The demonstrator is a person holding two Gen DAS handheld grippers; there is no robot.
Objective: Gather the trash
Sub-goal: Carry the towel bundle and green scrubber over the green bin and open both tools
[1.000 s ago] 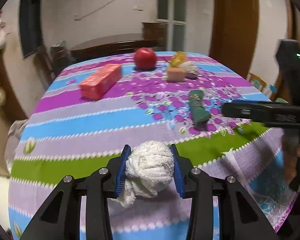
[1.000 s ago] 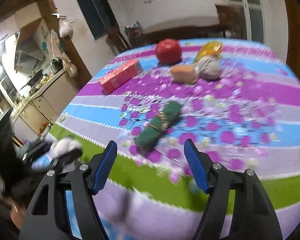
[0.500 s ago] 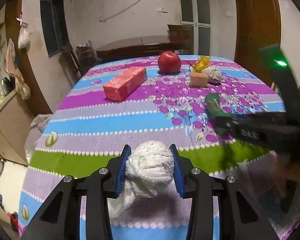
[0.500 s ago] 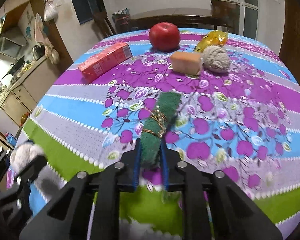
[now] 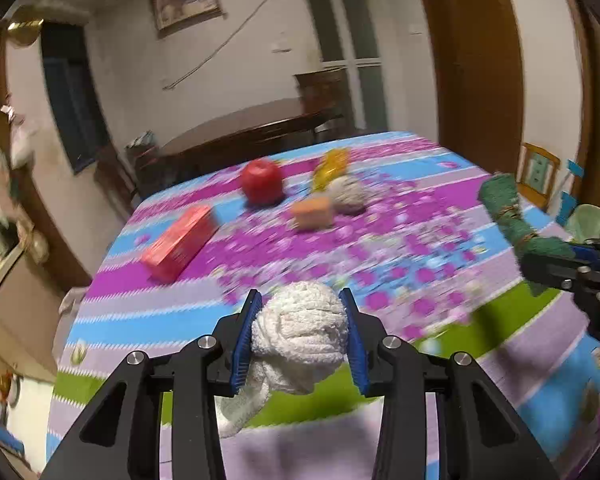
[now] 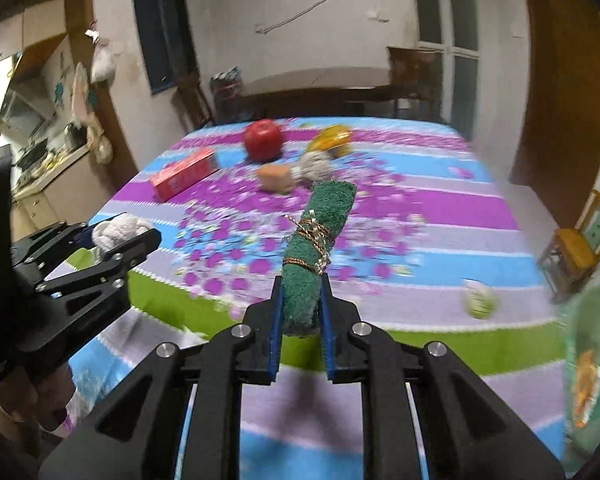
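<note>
Here, a white cloth ball [image 5: 300, 334] is clamped in the left tongs [image 5: 300, 340]. A green rolled cloth [image 6: 314, 248] is gripped by the right tongs [image 6: 300, 320], above the counter [image 6: 420, 240]

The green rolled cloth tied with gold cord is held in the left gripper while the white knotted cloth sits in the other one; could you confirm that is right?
Not quite: the grippers are swapped. The green rolled cloth tied with gold cord is clamped in the right gripper, as the right wrist view shows. The white knotted cloth sits in the left gripper, seen in the left wrist view.
</note>
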